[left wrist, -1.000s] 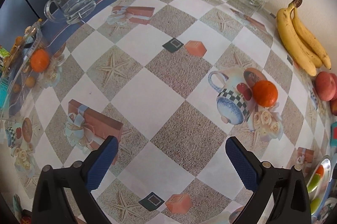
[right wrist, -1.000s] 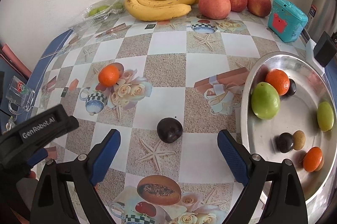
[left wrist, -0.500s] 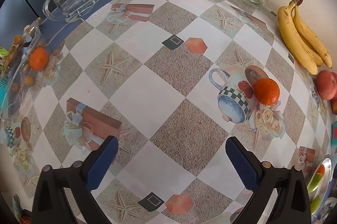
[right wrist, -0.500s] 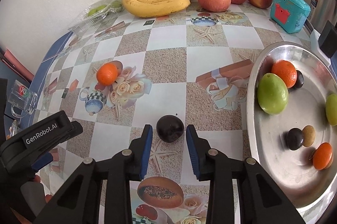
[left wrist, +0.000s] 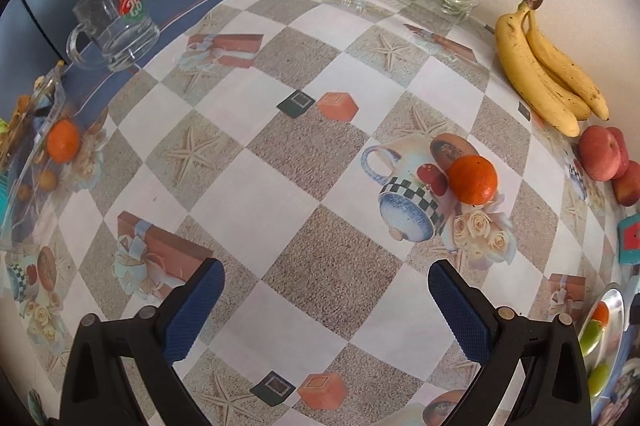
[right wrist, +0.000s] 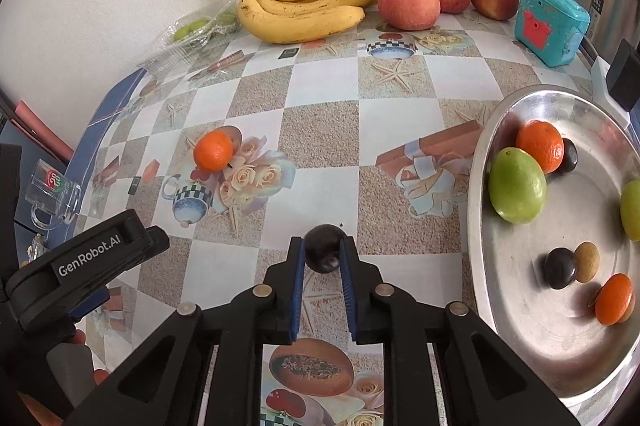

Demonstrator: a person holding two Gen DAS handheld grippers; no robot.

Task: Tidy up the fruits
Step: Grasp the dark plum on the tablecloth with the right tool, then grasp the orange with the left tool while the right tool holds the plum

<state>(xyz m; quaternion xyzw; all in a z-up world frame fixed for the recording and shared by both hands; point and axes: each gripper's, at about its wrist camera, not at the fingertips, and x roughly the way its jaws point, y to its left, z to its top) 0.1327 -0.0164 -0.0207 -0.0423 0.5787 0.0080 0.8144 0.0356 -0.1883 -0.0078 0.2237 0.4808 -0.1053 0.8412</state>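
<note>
White wall behind; checkered tablecloth (right wrist: 320, 130) printed with starfish, roses, teapots and gift boxes across the whole table; blue border along its far left edge.

Right gripper (right wrist: 323, 258) tilted down at the cloth, blue pads pinching a dark plum (right wrist: 323, 252) from both sides, near the cloth; whether resting on it or raised just off it, impossible to tell.

Metal tray (right wrist: 480, 246) to the right of the plum, holding a green fruit (right wrist: 517, 186), an orange (right wrist: 539, 145) touching it, a dark fruit behind that orange, a second dark fruit (right wrist: 559, 268) beside a small tan one (right wrist: 587, 262), another orange (right wrist: 614, 299) and a green fruit at the right edge.

Loose tangerine (right wrist: 213, 151) alone on the cloth to the left, on the printed roses and teapot, well apart from the plum.

Left gripper (left wrist: 322, 306) spread wide above bare cloth, nothing between the pads; same tangerine ahead of it to the right.

Along the wall: bananas (right wrist: 308, 4), three red apples (right wrist: 409, 2) in a row, a teal toy box (right wrist: 550, 22), a clear plastic pack of green fruit (right wrist: 192, 30); glass mug (left wrist: 114, 26) on the blue border at far left.
</note>
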